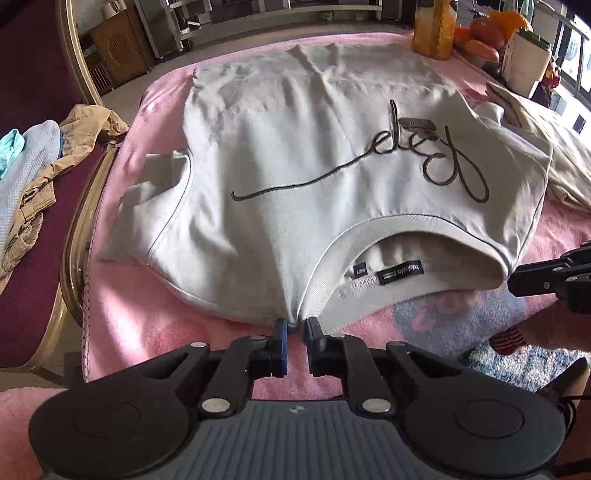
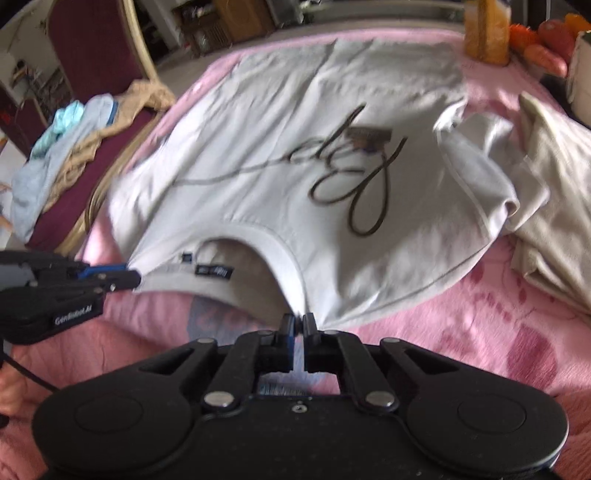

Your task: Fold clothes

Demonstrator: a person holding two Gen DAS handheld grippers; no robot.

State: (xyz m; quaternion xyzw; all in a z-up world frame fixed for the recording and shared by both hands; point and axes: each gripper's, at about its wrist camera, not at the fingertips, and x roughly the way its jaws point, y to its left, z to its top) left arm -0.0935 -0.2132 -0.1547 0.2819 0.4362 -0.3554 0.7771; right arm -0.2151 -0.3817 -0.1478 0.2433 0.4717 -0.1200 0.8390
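On the pink blanket (image 1: 155,317) over the desk, the cream T-shirt (image 1: 295,155) lies face up, collar toward me, hem toward the far edge. My left gripper (image 1: 294,326) is pinching the shoulder fabric beside the collar (image 1: 399,225); my right gripper (image 2: 298,322) is pinching the fabric on the collar's other side. Both sets of jaws are pressed nearly together on cloth.

Risks, as I judge them:
1. Each hold takes only a thin edge of fabric. A sharp lift could pull it free and drop that shoulder.
2. The right sleeve (image 2: 476,173) lies against a beige garment (image 2: 554,221) beside it. Dragging the shirt could carry that garment along.
3. The left sleeve (image 1: 159,192) is already creased and may fold in crooked.
4. A bottle (image 1: 434,29) and fruit (image 1: 484,33) stand near the hem; a long throw could reach them.

Not verifiable: how many layers each gripper holds. The right view is blurred, the label (image 1: 400,273) is unreadable, and the desk itself is covered.
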